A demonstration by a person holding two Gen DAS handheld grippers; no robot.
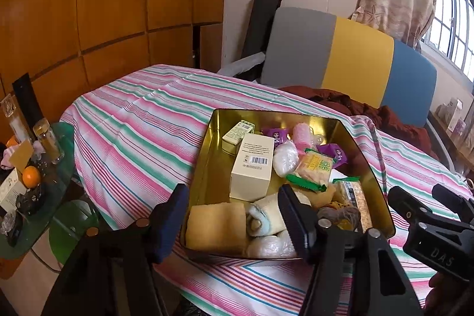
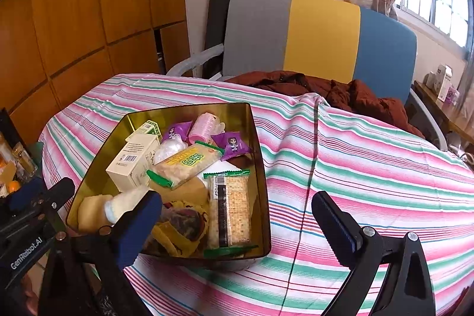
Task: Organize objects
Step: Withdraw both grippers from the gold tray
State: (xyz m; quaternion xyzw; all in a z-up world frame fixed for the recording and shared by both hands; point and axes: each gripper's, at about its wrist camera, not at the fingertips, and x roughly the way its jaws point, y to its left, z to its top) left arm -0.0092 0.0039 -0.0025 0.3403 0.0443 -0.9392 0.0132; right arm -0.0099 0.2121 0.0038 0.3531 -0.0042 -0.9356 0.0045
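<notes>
A gold tin box (image 1: 207, 144) (image 2: 260, 156) sits on the striped tablecloth (image 1: 133, 120) (image 2: 370, 162). It holds a cream carton (image 1: 251, 168) (image 2: 133, 165), cracker packs (image 1: 314, 171) (image 2: 231, 212), purple sachets (image 2: 232, 144), a pink roller (image 2: 204, 123), rolled socks (image 1: 260, 218) and a yellow cloth (image 1: 216, 224). My left gripper (image 1: 234, 224) is open and empty over the tin's near edge. My right gripper (image 2: 237, 224) is open and empty, its left finger over the tin's near corner and its right finger over the cloth. It also shows in the left wrist view (image 1: 426, 212).
A chair (image 2: 320, 40) with grey, yellow and blue panels stands behind the table, with a dark red garment (image 2: 340, 91) on its seat. A green glass side table (image 1: 53, 185) at the left holds jars, an orange (image 1: 31, 176) and small items. Wooden cabinets stand behind.
</notes>
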